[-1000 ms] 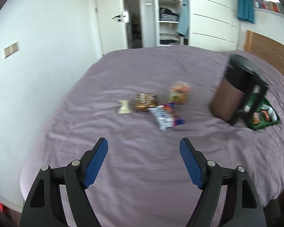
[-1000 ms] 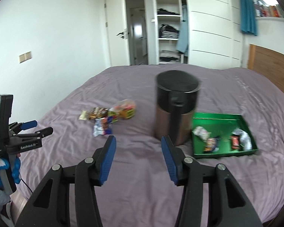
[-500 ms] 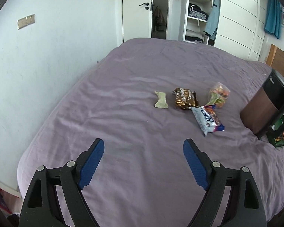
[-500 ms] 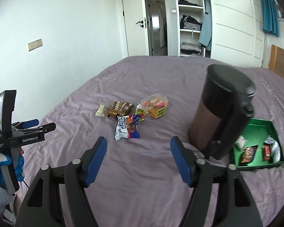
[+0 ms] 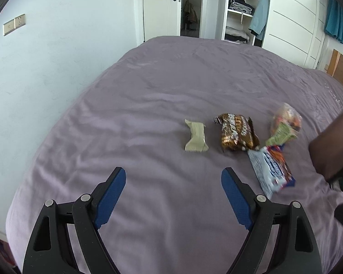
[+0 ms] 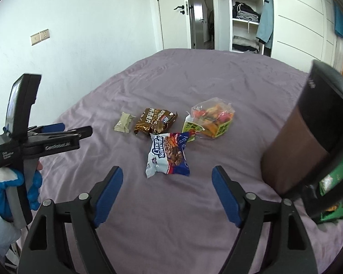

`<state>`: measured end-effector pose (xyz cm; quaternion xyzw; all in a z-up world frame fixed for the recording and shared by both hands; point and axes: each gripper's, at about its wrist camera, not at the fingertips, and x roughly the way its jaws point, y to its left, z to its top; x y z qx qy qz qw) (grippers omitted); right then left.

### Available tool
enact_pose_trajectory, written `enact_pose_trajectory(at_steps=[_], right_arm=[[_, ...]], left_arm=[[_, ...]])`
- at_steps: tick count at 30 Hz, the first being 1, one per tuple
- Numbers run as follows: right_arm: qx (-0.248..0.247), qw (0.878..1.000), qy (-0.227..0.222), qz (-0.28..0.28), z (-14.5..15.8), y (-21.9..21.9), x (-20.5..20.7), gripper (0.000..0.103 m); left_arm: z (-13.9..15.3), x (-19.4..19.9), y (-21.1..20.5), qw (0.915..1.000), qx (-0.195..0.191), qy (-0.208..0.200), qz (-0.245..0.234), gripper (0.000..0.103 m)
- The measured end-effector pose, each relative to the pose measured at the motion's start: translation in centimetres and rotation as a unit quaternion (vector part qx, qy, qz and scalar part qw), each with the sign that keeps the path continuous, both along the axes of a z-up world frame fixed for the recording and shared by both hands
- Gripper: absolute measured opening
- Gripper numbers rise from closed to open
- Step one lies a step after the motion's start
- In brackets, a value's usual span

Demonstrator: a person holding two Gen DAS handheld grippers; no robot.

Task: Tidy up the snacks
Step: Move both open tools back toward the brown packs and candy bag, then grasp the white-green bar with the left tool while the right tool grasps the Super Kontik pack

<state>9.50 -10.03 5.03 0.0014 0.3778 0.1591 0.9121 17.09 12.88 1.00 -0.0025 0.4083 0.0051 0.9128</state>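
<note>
Approach is the step in hand: both claws hang above the purple bed (image 6: 217, 80) with their jaws spread wide, and neither one holds anything. The right claw (image 6: 167, 182) points at the blue-and-white cookie packet (image 6: 168, 155), which lies just beyond its fingertips at 12 o'clock. The brown snack bag (image 6: 155, 121) lies behind that packet at about 11 o'clock, the small beige wrapper (image 6: 124, 125) is beside it further to the left, and the clear bag of colourful sweets (image 6: 211, 117) is at about 1 o'clock. The green tray (image 6: 338, 178), which seems to be the place for the snacks, shows at 3 o'clock, mostly hidden behind the dark bin (image 6: 308, 132).

The left claw (image 5: 173, 189) looks at the same group; from there the beige wrapper (image 5: 195, 137) is nearest, at 12 o'clock.

The next move probably calls for lowering the right claw over the cookie packet and closing on its middle; the packet is flat and thin, so the fingers must come close to the sheet.

Compared with one second ago, both views have turned leftward, so the bin and tray have slid to the right edge. The snacks now look closer and more central, and the right claw's jaws stand wider apart.
</note>
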Motion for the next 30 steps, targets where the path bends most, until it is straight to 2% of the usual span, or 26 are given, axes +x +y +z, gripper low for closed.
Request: enact_pose_trajectory(at_steps=[8, 10, 11, 21, 26, 28, 29, 30], right_arm=[[0.001, 1.000, 0.018, -0.002, -3.3, 1.6, 4.4, 0.080], [0.002, 1.000, 0.021, -0.001, -3.9, 1.9, 5.4, 0.087], [0.003, 1.000, 0.022, -0.002, -4.3, 2.1, 5.9, 0.094], [0.003, 0.999, 0.049, -0.008, -8.2, 3.0, 8.9, 0.095], [-0.004, 0.999, 0.054, -0.006, -9.5, 3.6, 9.6, 0.095], [-0.011, 0.999, 0.052, -0.006, -9.8, 3.9, 9.8, 0.094], [-0.015, 0.998, 0.053, -0.005, -10.0, 4.0, 9.9, 0.087], [-0.017, 0.998, 0.055, -0.003, -10.2, 4.1, 10.0, 0.070]], left_arm=[[-3.3, 5.7, -0.4, 0.9999, -0.004, 0.016, 0.004, 0.082], [-4.0, 6.9, -0.4, 0.9998, -0.005, 0.019, 0.004, 0.082], [-4.2, 7.3, -0.4, 0.9998, -0.004, 0.019, 0.004, 0.082], [-6.9, 10.2, -1.1, 0.9996, -0.004, 0.027, -0.011, 0.082], [-7.2, 11.1, -1.7, 0.9994, 0.009, 0.024, -0.023, 0.081], [-7.4, 11.3, -2.1, 0.9992, 0.018, 0.022, -0.028, 0.078], [-7.5, 11.4, -2.3, 0.9991, 0.021, 0.022, -0.030, 0.075], [-7.7, 11.4, -2.5, 0.9989, 0.026, 0.023, -0.032, 0.073]])
